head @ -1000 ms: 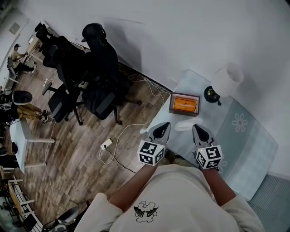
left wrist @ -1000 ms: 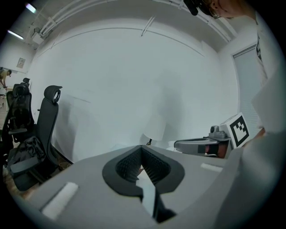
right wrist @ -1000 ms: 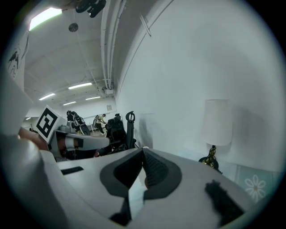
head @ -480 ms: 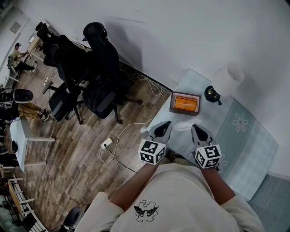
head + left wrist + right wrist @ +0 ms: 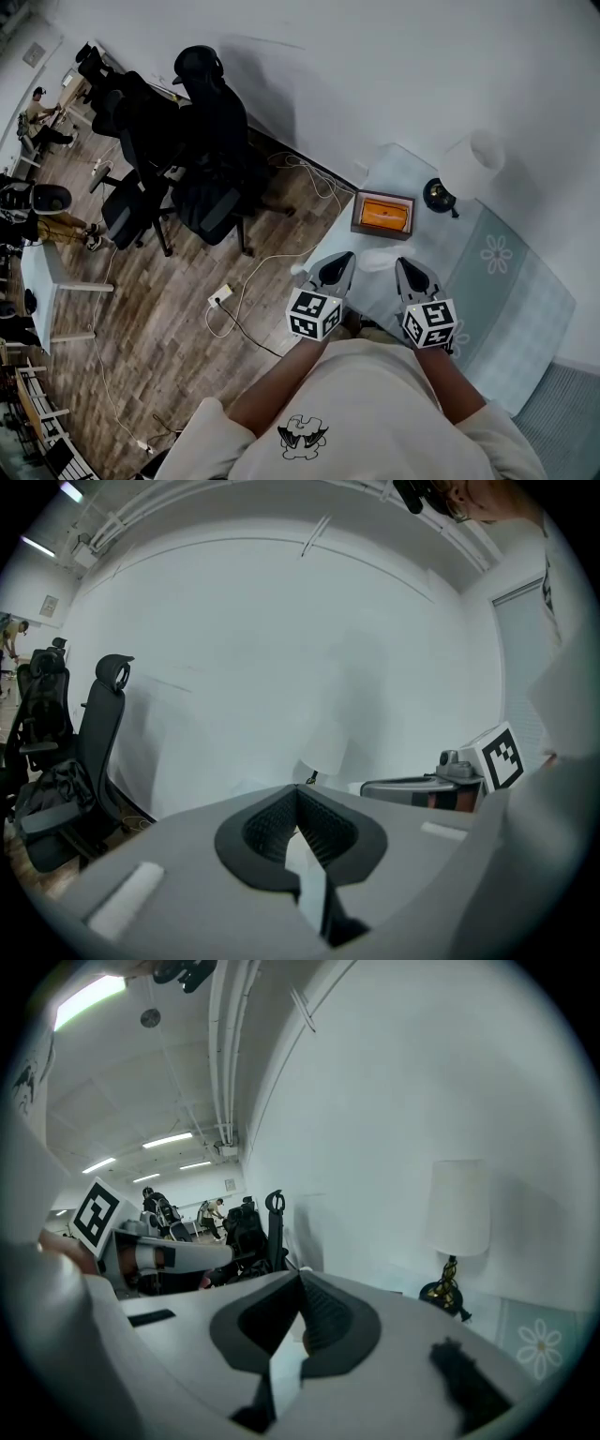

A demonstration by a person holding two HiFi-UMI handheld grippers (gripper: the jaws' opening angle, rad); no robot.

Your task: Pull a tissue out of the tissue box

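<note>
The tissue box [image 5: 382, 215], brown with an orange top, stands on the pale blue tablecloth [image 5: 506, 300] just beyond both grippers. A white crumpled tissue [image 5: 379, 260] lies on the cloth between the two gripper tips; I cannot tell whether either one touches it. My left gripper [image 5: 344, 257] hovers at the table's near left corner, its jaws shut tip to tip [image 5: 297, 790] with nothing held. My right gripper [image 5: 404, 264] sits beside it, a hand's width to the right, also shut [image 5: 300, 1275] and empty.
A white-shaded lamp [image 5: 469, 163] on a dark base stands at the back of the table, right of the box. Black office chairs [image 5: 192, 159] and white cables [image 5: 253, 281] occupy the wooden floor to the left. A white wall lies behind the table.
</note>
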